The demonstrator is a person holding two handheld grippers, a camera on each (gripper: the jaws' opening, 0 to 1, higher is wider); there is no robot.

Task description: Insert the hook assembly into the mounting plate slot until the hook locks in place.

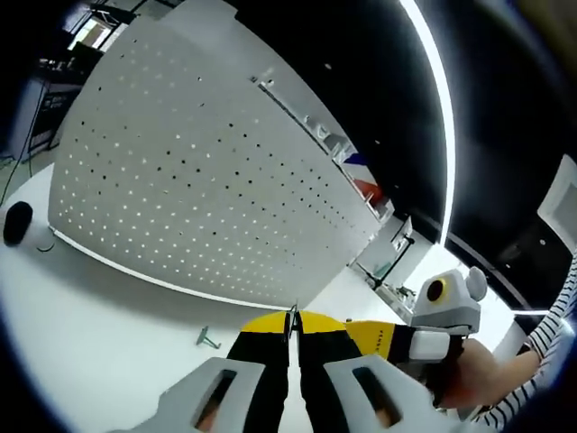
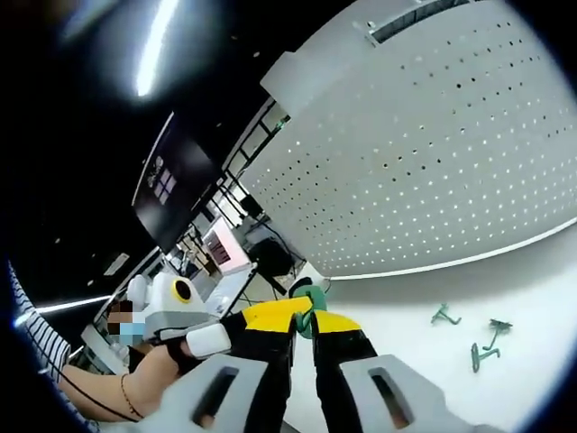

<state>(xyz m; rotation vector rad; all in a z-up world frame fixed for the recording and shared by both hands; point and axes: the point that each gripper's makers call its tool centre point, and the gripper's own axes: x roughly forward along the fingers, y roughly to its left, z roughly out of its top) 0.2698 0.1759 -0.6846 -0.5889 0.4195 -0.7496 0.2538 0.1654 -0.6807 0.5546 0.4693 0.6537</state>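
The white pegboard mounting plate [image 1: 207, 171] stands upright on the white table and takes up most of the left gripper view; it also rises ahead in the right gripper view [image 2: 433, 153]. My right gripper [image 2: 305, 317] is shut on a green hook [image 2: 308, 302] that pokes up between its yellow tips, short of the board. My left gripper [image 1: 293, 332] has its yellow-tipped jaws pressed together, with a thin dark sliver at the seam that I cannot identify. One small green hook [image 1: 207, 338] lies on the table just left of the left jaws.
Two loose green hooks [image 2: 444, 315] [image 2: 487, 347] lie on the table right of the right gripper. A black round object [image 1: 16, 222] sits by the board's left end. A person's hand [image 1: 469, 379] holds the other gripper [image 1: 442, 311]. Shelving and equipment [image 2: 225, 253] stand behind.
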